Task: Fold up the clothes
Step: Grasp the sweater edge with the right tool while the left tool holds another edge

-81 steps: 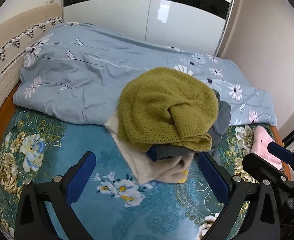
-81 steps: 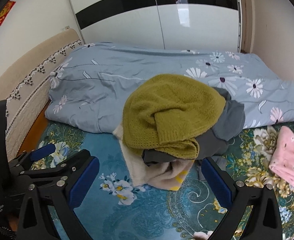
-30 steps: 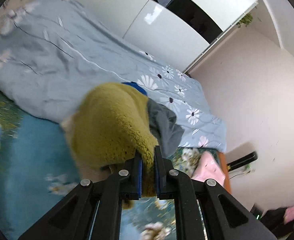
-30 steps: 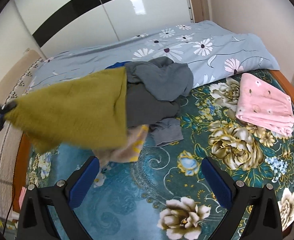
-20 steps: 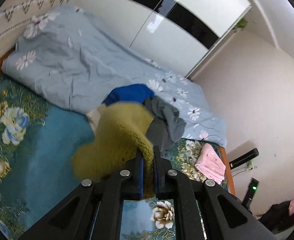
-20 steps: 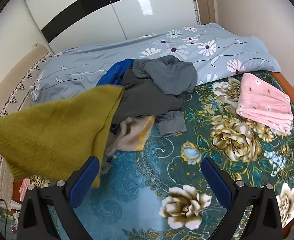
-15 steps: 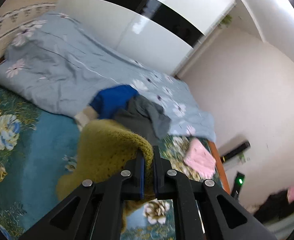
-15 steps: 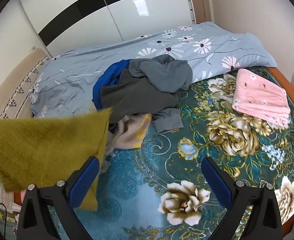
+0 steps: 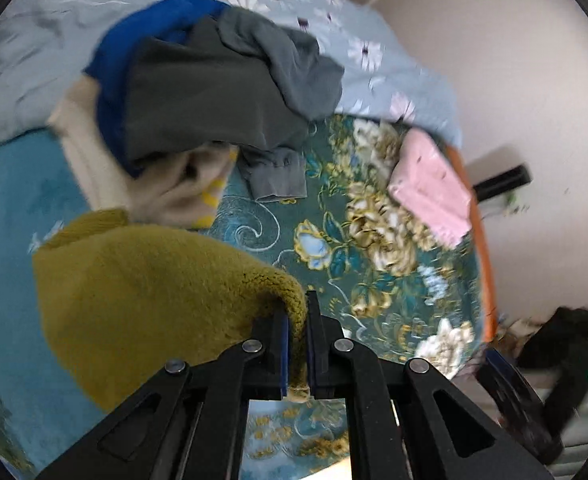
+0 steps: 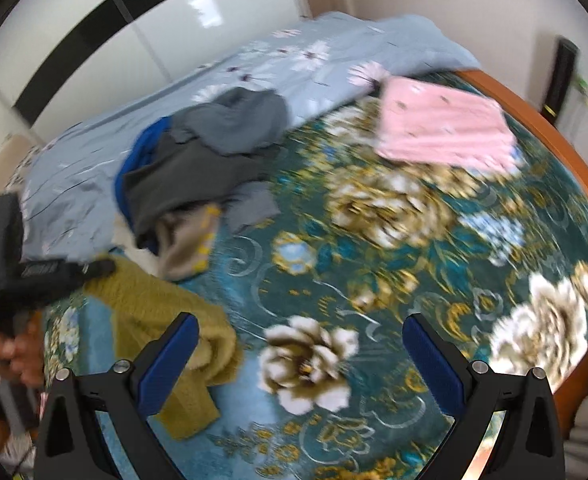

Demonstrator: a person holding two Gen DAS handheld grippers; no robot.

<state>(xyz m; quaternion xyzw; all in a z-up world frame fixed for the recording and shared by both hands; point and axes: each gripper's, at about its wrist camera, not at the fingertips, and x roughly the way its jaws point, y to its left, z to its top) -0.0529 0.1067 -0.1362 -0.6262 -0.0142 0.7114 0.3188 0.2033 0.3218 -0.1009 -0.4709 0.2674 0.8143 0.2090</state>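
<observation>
Left gripper: your fingers pinch the olive sweater by its edge; it drapes onto the bed.
Right gripper: your fingers spread wide, holding nothing.
Behind: clothes pile, grey over blue, near the sweater.
Right edge: folded pink garment beside the blue duvet.

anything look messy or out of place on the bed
Yes: a jumbled heap of grey and blue clothes lies unfolded by the quilt, unlike the neatly folded pink cloth. The left hand-held gripper grips a crumpled green sweater.
</observation>
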